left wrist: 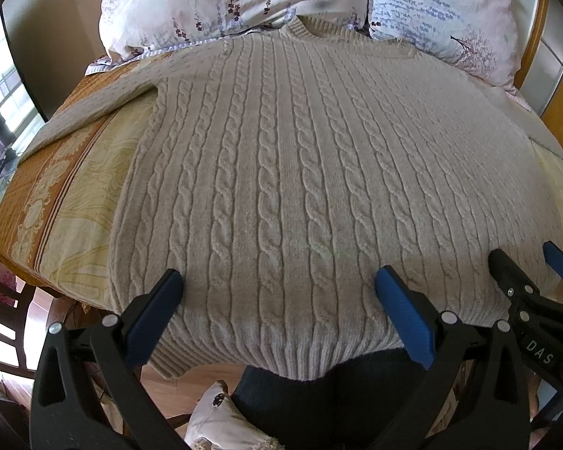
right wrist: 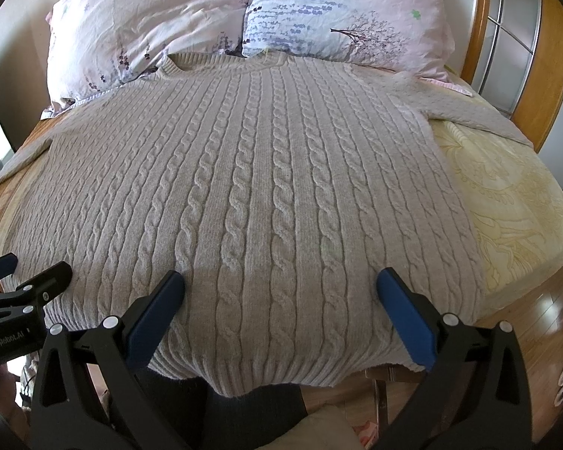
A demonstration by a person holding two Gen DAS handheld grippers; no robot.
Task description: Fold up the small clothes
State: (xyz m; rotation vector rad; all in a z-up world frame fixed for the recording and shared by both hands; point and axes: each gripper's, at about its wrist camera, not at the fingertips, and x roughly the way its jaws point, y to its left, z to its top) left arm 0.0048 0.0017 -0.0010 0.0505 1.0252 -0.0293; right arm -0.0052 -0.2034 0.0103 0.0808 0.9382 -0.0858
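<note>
**Sweater flat, both grippers open**

On the bed point(left wrist: 75, 187), a beige sweater point(left wrist: 300, 168) lies spread flat, collar at 12 o'clock touching two pillows point(right wrist: 150, 18). At 6 o'clock over its hem, the left gripper point(left wrist: 279, 281) and right gripper point(right wrist: 280, 281) hover side by side, jaws wide apart, holding nothing.

Yellow-patterned bed point(right wrist: 506, 202) with beige cable-knit sweater point(right wrist: 251, 187) spread flat, two floral pillows point(right wrist: 341, 11) at its head
</note>
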